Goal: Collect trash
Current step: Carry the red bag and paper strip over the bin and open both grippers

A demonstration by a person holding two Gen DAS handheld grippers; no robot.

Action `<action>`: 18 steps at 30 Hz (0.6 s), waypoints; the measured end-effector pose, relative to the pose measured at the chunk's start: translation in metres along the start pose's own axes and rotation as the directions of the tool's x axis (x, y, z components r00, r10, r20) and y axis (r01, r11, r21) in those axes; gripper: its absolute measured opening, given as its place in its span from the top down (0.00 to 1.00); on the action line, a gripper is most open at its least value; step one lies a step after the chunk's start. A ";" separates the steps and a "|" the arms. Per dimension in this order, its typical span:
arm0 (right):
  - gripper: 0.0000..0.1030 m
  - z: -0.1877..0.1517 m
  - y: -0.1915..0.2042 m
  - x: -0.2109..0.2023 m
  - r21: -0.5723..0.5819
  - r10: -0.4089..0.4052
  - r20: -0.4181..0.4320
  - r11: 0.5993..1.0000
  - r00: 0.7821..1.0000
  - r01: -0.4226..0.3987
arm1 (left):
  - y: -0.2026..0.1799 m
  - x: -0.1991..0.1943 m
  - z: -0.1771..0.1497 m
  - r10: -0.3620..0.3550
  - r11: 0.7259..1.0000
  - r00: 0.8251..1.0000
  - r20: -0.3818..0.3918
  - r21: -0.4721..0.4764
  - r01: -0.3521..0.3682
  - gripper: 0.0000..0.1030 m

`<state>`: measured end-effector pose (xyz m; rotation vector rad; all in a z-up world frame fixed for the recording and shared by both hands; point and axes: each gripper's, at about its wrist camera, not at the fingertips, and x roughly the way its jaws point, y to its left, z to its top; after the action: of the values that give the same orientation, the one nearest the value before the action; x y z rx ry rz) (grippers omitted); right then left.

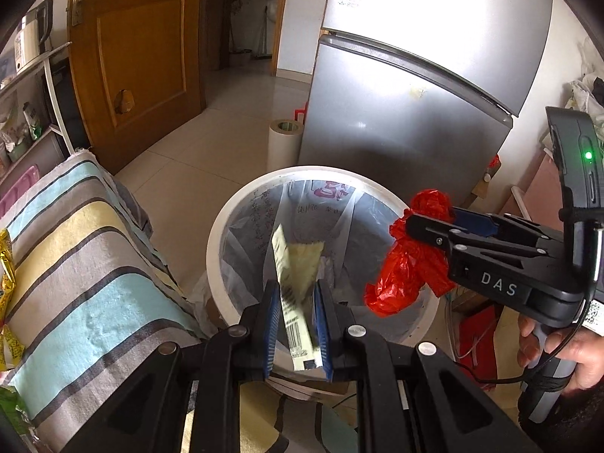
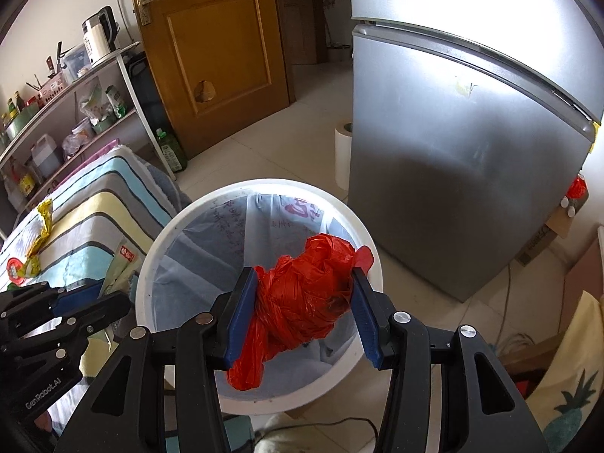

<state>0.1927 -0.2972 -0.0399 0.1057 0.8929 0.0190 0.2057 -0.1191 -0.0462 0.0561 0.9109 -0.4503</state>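
1. Left gripper [image 1: 298,324] was clamped on one pale yellow-green wrapper [image 1: 296,287] with a barcode on it, both blue pads squeezing it, and the wrapper stuck out forward right over the mouth of the white bin [image 1: 234,222]
2. Right gripper [image 2: 304,313] was closed around one crumpled red plastic bag [image 2: 305,302], pinched between its two blue fingers [image 2: 241,313], with a tail of the bag hanging down below the left one
3. From the left wrist cam, the right gripper [image 1: 426,222] came in from the right side, pointing left and slightly up, with the red plastic bag [image 1: 407,268] dangling over the right rim of the bin; the person's hand [image 1: 547,347] was wrapped round the grey handle
4. From the right wrist cam, the left gripper [image 2: 94,302] poked in at the lower left edge, aimed toward the white bin [image 2: 151,264]
5. So two grippers, two bits of trash, one each, both held over the one bin, which had a clear printed liner [image 2: 241,241] in it
6. More trash sat on the striped cloth [image 2: 113,204] left of the bin: a yellow wrapper [image 2: 43,226] and a pale green packet [image 2: 122,264] near the rim
7. Further out: one silver fridge [image 2: 472,151], one wooden door [image 2: 211,37], one paper roll [image 2: 343,154] on the floor beside the fridge, one shelf rack [image 2: 68,87] full of bottles and a kettle
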 end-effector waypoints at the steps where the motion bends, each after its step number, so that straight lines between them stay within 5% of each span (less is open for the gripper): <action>1: 0.51 0.000 0.000 0.003 -0.004 0.001 -0.007 1.000 1.000 -0.001 | 0.000 0.001 0.000 0.005 1.000 1.000 0.003 -0.003 -0.005 0.75; 4: 0.50 0.000 0.000 0.009 -0.011 0.003 -0.026 1.000 1.000 -0.003 | 0.001 0.001 0.001 0.007 1.000 1.000 0.000 -0.006 -0.007 0.55; 18: 0.49 -0.005 0.009 -0.007 0.011 0.014 0.021 1.000 1.000 -0.015 | 0.011 -0.039 -0.004 0.023 0.999 0.997 0.072 -0.031 -0.021 0.55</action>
<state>0.1844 -0.2881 -0.0367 0.1227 0.8709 0.0261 0.1863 -0.0949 -0.0205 0.0221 0.8447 -0.4159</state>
